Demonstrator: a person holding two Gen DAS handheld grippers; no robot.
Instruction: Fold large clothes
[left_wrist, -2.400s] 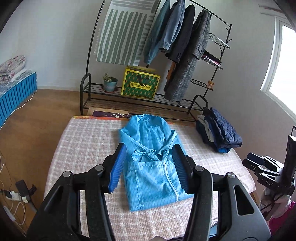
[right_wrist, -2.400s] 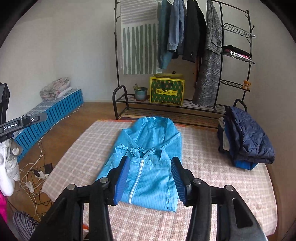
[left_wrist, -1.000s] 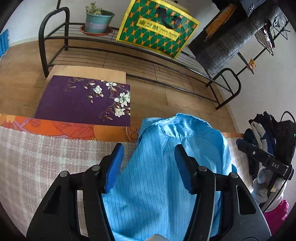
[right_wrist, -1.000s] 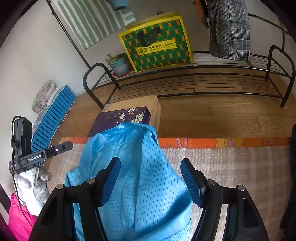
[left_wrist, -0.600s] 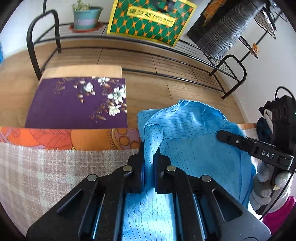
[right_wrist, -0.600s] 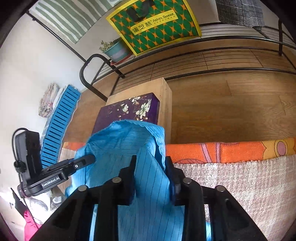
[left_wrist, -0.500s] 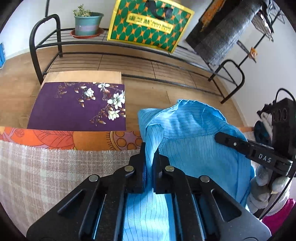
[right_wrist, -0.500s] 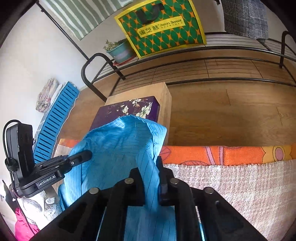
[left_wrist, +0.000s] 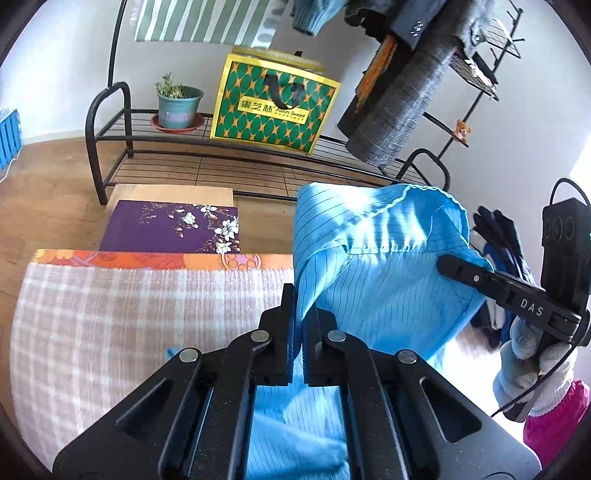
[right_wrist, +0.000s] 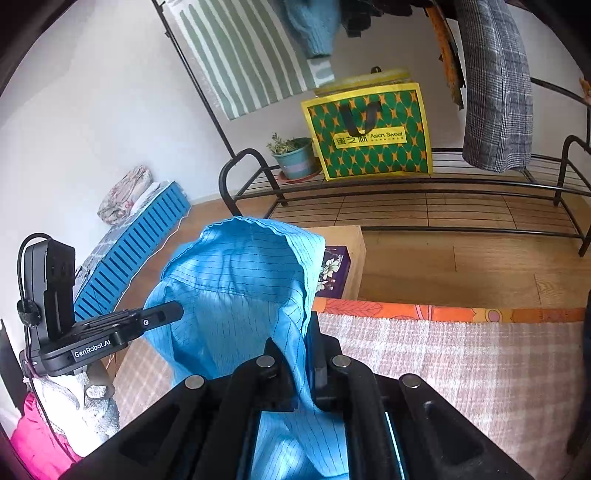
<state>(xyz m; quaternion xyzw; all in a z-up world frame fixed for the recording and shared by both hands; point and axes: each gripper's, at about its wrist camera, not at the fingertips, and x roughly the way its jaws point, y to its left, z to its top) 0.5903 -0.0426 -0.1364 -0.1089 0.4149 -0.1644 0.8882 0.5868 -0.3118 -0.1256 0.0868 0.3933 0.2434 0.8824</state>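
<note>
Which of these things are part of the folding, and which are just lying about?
In use: blue garment, left tool and right tool both clamped on it, checked table cover.
Lying about: green bag, potted plant, purple floral box, hanging coats.

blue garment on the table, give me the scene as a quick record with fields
garment: blue pinstriped garment, far end lifted off the checked table cover
left gripper: shut on the garment's left edge
right gripper: shut on its right edge
beyond table: purple floral box on the floor, green and yellow bag and potted plant on the rack shelf
fold stage: end raised, not yet laid over
</note>
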